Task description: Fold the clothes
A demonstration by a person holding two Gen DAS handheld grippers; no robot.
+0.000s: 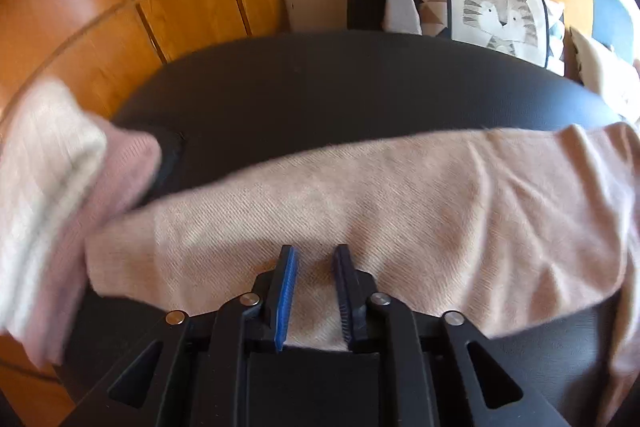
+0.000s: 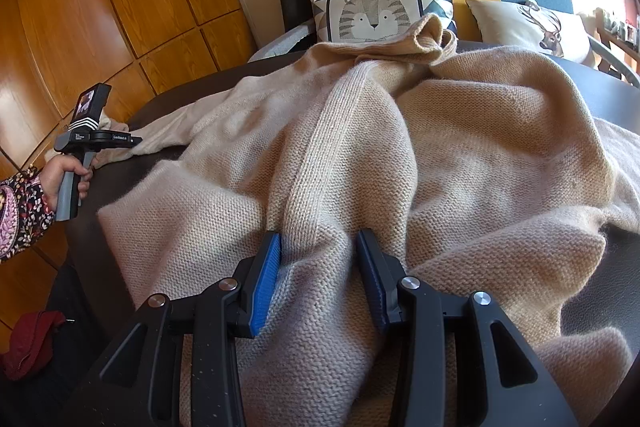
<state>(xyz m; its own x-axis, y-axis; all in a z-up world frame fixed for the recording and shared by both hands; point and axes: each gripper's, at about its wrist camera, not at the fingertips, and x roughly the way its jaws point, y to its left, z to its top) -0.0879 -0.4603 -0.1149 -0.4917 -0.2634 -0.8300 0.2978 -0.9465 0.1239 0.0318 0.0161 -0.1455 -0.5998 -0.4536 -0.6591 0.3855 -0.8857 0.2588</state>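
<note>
Left gripper [image 1: 314, 291]: jaws narrowly parted over the sleeve [image 1: 320, 211], pads not visibly pressing. The sleeve runs crosswise to its fingers, stretching toward the sweater [image 2: 400, 155] heaped on the dark table [image 1: 320, 87]. Right gripper [image 2: 320, 279]: clamped on a sweater ridge.

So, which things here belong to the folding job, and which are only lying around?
For the job:
beige sweater
right gripper, pinching a ridge of the knit
left gripper, over the sleeve

Just around:
tiger cushion
deer cushion
red cloth
</note>
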